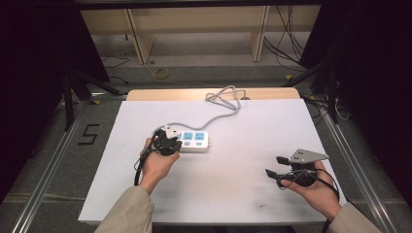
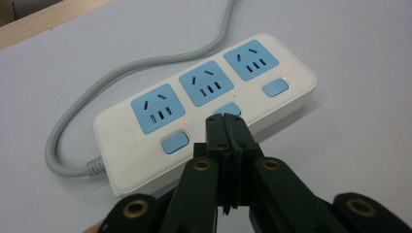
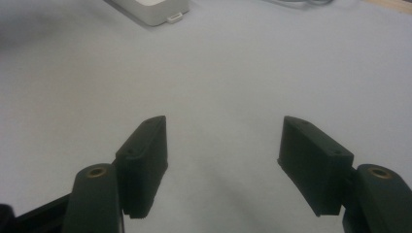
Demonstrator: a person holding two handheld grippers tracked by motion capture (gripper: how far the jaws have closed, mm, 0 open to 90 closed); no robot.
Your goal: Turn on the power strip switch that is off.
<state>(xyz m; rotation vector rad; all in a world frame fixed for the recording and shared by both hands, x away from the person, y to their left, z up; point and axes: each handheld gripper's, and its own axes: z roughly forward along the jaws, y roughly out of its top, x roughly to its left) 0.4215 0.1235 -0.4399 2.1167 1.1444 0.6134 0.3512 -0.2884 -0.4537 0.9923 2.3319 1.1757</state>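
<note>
The left gripper (image 2: 227,121) has its jaws pressed together, holding nothing, with the tips over the middle switch (image 2: 229,108) of the power strip (image 2: 121,138). To press well, it should probably push straight down (a slanted push may slide the strip). The right gripper (image 3: 223,145) waits with jaws wide over the bare table (image 1: 233,194). The left gripper view reveals small red lights beside the switches; the high view shows the strip near the table's middle.

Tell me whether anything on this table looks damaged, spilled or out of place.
Nothing stands out. The power strip lies flat and intact on the white table, its grey cable looping loosely toward the far edge. The left gripper is shut above its middle switch.
</note>
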